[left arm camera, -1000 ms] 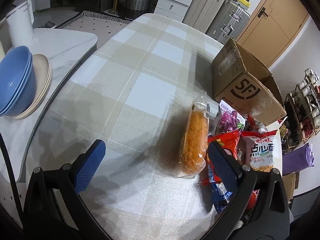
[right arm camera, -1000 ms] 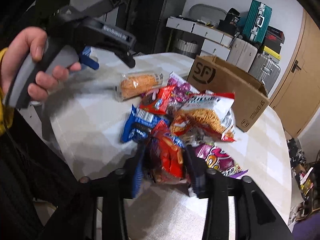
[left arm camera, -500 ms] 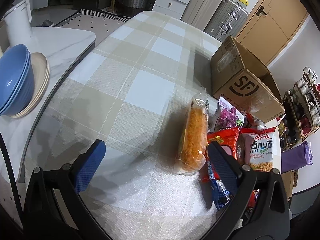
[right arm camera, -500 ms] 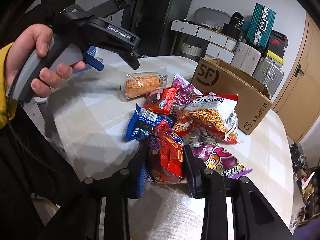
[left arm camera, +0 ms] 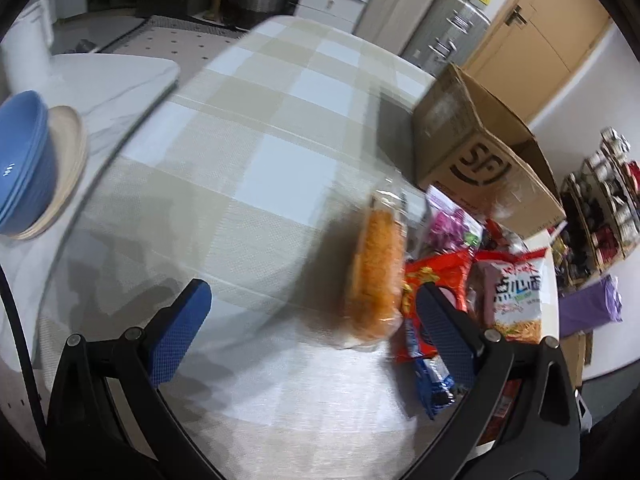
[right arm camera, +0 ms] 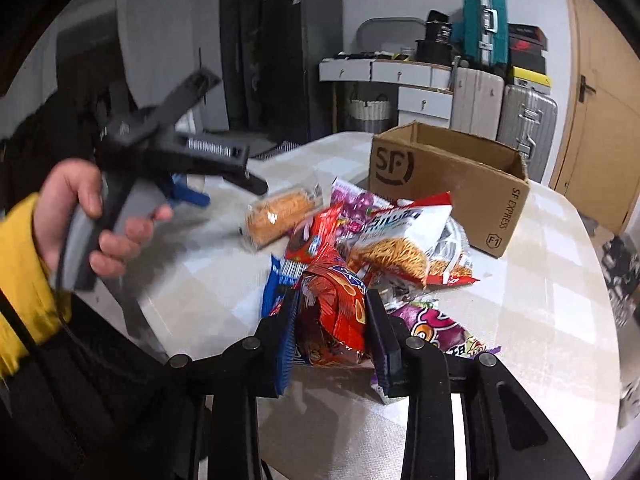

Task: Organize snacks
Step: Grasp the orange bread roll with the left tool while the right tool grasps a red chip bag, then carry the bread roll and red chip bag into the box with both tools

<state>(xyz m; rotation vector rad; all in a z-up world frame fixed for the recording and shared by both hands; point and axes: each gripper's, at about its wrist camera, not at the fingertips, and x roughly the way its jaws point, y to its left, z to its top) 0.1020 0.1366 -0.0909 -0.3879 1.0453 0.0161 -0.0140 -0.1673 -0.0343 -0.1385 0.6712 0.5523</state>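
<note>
My right gripper [right arm camera: 331, 332] is shut on a red-orange snack bag [right arm camera: 334, 320] and holds it above the snack pile [right arm camera: 400, 248] on the checked table. An open SF cardboard box [right arm camera: 452, 184] stands behind the pile. My left gripper [left arm camera: 312, 320] is open and empty over the table, left of an orange bread pack [left arm camera: 376, 280]. The bread pack [right arm camera: 280, 216] also shows in the right wrist view, with the left gripper [right arm camera: 208, 184] held by a hand above the table's left side. The SF box [left arm camera: 476, 160] sits beyond the pile in the left wrist view.
Blue bowls [left arm camera: 20, 168] and beige plates [left arm camera: 64, 176] sit on a white side table [left arm camera: 112, 76] at the left. Suitcases [right arm camera: 520, 120], drawers [right arm camera: 400, 76] and a wicker basket [right arm camera: 368, 112] stand behind the table. A rack of jars [left arm camera: 608, 200] is at the right.
The right gripper has lifted the red-orange bag higher above the pile. The left gripper has shifted a little over the table, staying open.
</note>
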